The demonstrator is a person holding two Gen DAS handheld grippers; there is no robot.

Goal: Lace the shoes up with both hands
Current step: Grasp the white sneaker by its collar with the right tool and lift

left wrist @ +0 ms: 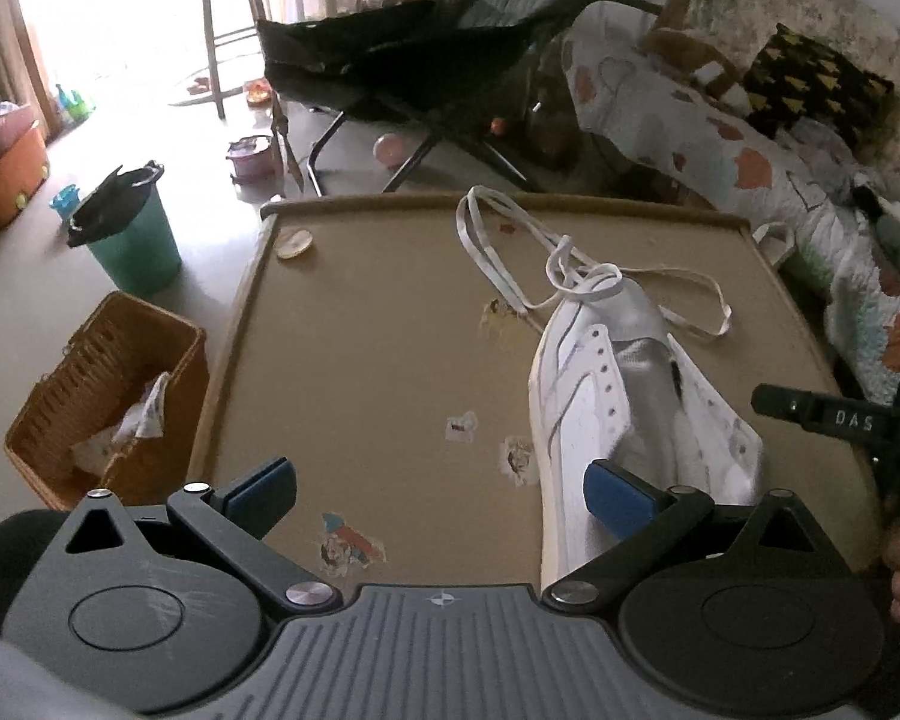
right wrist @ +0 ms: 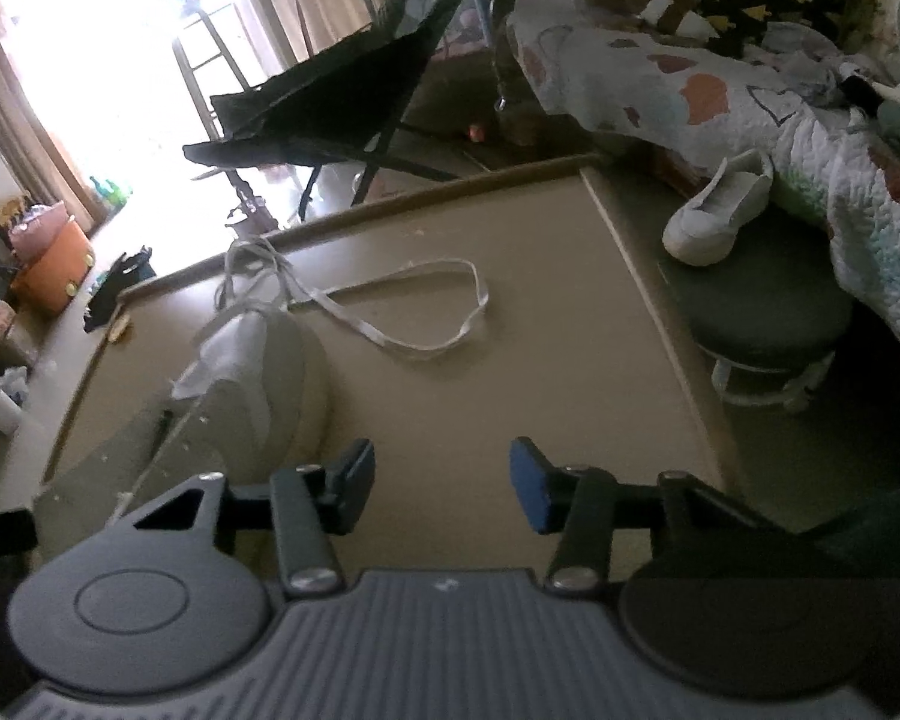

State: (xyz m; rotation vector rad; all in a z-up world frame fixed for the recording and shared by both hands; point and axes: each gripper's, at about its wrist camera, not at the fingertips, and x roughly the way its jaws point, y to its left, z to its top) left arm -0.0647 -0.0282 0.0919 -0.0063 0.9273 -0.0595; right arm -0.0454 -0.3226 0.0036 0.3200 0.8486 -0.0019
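A white shoe lies on the tan table, toe pointing away, its eyelets bare along both flaps. Its white lace is threaded only near the toe and trails in loose loops across the table. My left gripper is open above the table, its right pad over the shoe's near side, with nothing between the pads. In the right wrist view the same shoe sits left of my right gripper, which is open and holds nothing. A loop of lace lies ahead of it.
A second white shoe rests on a round dark stool beside the table's right edge. A wicker basket and a green bucket stand on the floor to the left. A folding chair and a quilted sofa are behind.
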